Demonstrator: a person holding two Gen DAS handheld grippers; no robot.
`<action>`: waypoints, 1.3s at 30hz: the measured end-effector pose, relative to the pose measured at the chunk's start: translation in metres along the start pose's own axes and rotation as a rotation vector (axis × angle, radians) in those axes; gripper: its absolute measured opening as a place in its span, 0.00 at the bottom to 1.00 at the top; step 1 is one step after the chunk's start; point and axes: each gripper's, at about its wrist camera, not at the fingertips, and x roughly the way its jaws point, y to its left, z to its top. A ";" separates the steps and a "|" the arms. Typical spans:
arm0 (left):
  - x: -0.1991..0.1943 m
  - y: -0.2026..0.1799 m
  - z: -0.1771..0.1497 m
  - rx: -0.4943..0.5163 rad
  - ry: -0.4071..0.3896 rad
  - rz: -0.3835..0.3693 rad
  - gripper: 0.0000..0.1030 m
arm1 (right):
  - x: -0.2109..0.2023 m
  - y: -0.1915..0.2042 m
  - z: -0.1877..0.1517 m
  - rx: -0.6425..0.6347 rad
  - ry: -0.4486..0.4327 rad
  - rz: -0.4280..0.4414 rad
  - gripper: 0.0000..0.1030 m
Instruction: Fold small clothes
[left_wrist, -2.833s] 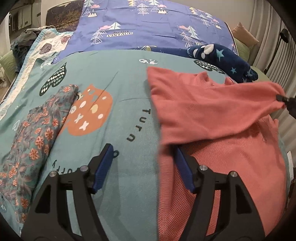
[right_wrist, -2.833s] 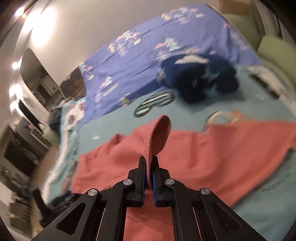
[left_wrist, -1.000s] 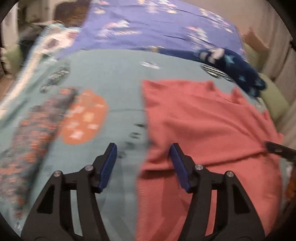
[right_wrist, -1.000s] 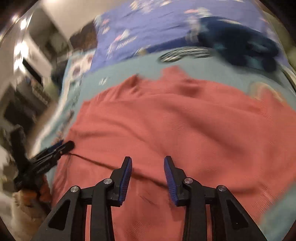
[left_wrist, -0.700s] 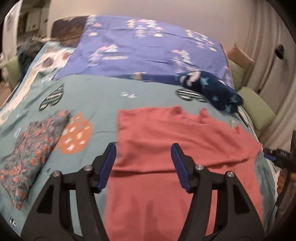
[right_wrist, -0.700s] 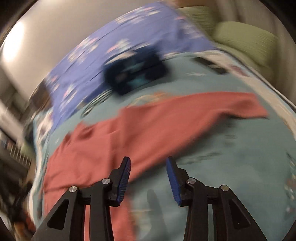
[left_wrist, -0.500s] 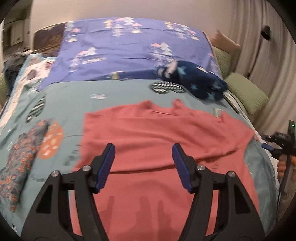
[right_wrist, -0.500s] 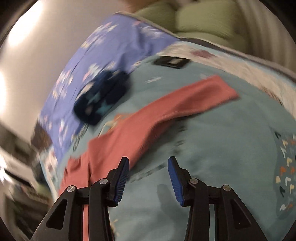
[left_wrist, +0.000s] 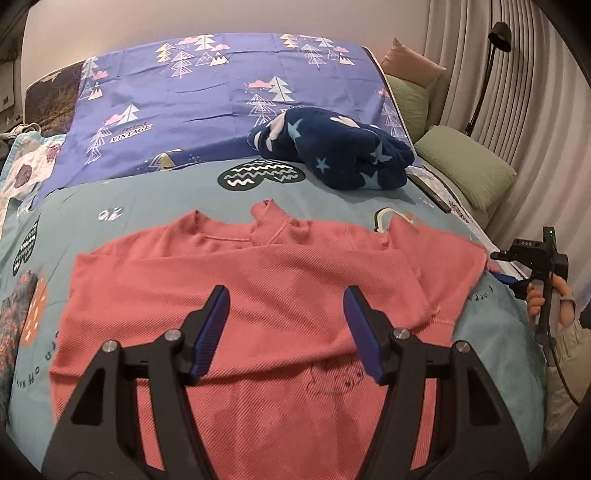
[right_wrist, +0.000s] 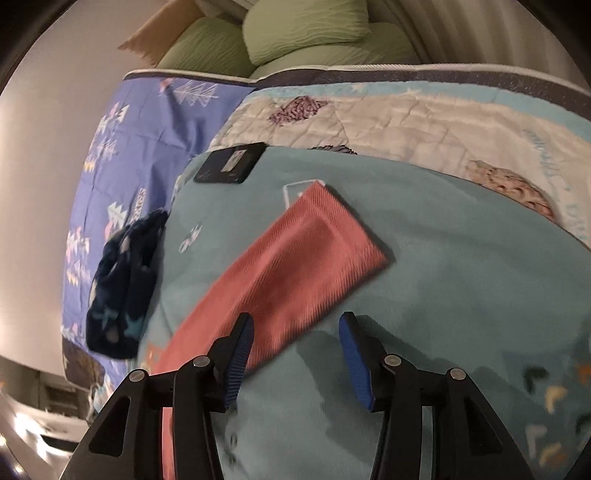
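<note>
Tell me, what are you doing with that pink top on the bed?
A person is folding a pink top spread flat on the teal blanket. The left tool hovers open above the top's middle, holding nothing. The right tool is opening over the end of one sleeve, not gripping it. A blue starry bundle lies behind.

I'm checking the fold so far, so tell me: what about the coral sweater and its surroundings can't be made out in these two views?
- Sweater hem, left wrist view: cut off by the bottom edge and covered by the left hand-held gripper.
- Sleeve, right wrist view: motion-blurred; its join to the body runs off the lower left behind the right hand-held gripper, whose jaws are opening with nothing between them.
- Dark flat item: too small and blurred to identify.
</note>
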 end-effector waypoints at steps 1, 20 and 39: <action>0.003 -0.002 0.001 0.002 0.003 0.004 0.63 | 0.004 0.001 0.002 0.000 -0.011 0.000 0.48; 0.032 0.003 -0.001 -0.020 0.059 -0.004 0.63 | -0.090 0.145 -0.058 -0.474 -0.261 0.282 0.05; 0.007 0.032 -0.015 -0.072 0.027 -0.011 0.74 | -0.057 0.053 -0.071 -0.249 -0.038 0.146 0.38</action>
